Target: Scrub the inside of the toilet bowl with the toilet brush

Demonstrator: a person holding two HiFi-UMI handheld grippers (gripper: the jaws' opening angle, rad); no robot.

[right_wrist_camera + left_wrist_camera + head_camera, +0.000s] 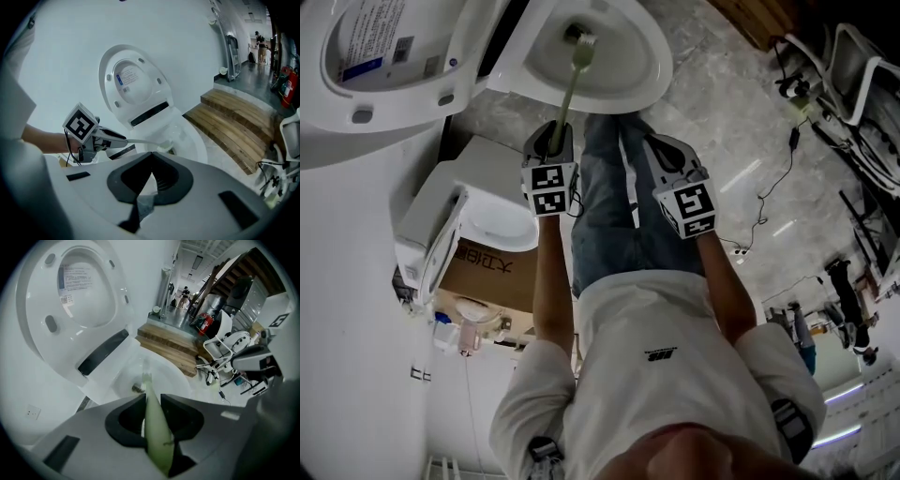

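toilet brush (pixel 569 89) sits clamped by its pale green handle in your left gripper (pixel 553 141), its head down inside the toilet bowl (pixel 651 73). your right gripper (pixel 667 155) hangs just outside the bowl's front rim, jaws together, empty.

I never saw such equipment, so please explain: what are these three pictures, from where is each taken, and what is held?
There is no robot: a person stands with a hand-held claw in each hand. One picture comes from a camera on the person's head, looking down; the other two from cameras riding on the claws. The left claw is shut on the pale green handle of the toilet brush, whose head reaches into the white toilet bowl. The right claw is shut and empty. The lid is up.
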